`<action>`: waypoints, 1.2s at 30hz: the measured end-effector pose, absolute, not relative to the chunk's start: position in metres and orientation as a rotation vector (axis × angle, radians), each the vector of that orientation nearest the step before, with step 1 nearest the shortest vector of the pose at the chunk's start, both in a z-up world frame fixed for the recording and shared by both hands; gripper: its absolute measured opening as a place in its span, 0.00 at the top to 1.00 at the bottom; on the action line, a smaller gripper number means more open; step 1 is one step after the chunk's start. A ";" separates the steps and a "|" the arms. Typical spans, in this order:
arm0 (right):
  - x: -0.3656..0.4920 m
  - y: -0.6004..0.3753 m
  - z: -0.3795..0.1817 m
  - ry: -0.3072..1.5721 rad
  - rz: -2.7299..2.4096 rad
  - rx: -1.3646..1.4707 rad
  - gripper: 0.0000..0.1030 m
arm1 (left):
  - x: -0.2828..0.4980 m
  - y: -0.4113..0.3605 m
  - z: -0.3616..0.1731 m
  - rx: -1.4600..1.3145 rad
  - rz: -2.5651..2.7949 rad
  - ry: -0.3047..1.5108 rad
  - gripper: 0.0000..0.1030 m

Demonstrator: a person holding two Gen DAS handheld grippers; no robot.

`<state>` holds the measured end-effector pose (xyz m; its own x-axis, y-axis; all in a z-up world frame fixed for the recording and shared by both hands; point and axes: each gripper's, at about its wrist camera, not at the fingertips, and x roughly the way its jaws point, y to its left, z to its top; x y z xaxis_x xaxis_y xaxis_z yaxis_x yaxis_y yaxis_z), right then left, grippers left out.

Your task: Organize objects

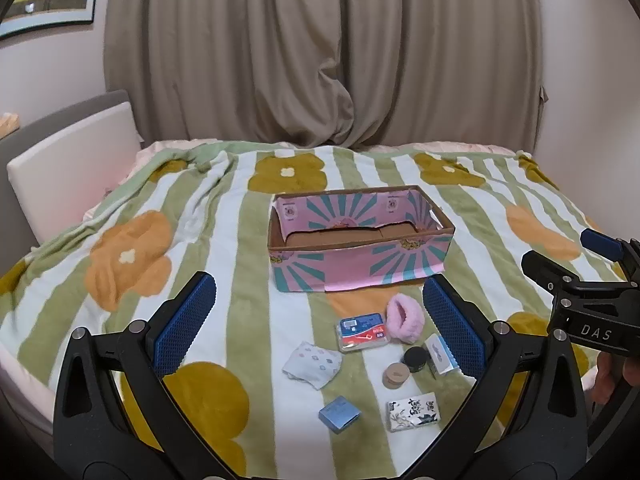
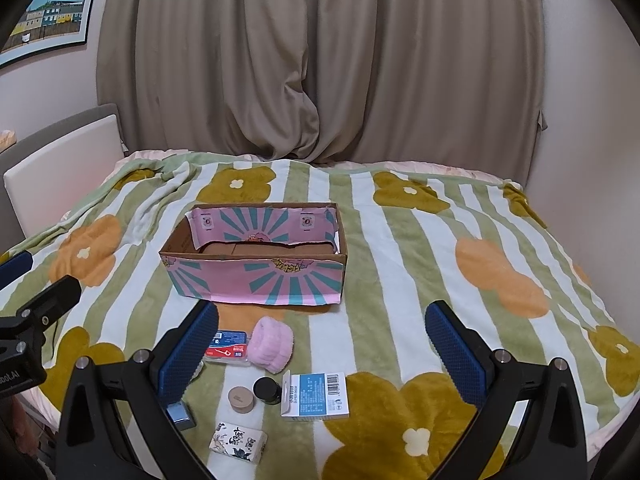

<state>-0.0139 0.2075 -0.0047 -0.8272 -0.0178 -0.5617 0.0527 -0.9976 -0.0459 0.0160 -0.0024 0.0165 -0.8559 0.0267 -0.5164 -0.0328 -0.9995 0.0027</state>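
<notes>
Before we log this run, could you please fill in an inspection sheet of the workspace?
Surface: striped floral blanket on a bed.
Job's things: open, seemingly empty cardboard box; in front of it lie a pink fluffy band, floss-pick case, folded cloth, tan jar, black jar, barcode packet, blue box, floral packet.
Clutter: nothing seen.
Grippers: left gripper and right gripper both open, holding nothing.
Cables: nothing seen.
Surroundings: beige curtain, framed picture, headboard.
</notes>
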 end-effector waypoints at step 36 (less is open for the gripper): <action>-0.013 0.201 -0.008 0.102 -2.955 0.918 0.00 | 0.014 0.001 0.014 -0.840 3.006 0.039 0.00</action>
<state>-0.0134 0.2013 -0.0077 -0.8232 -0.0243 -0.5673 0.0633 -0.9968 -0.0492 0.0140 0.0009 0.0137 -0.8551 0.0123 -0.5183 -0.0259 -0.9995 0.0190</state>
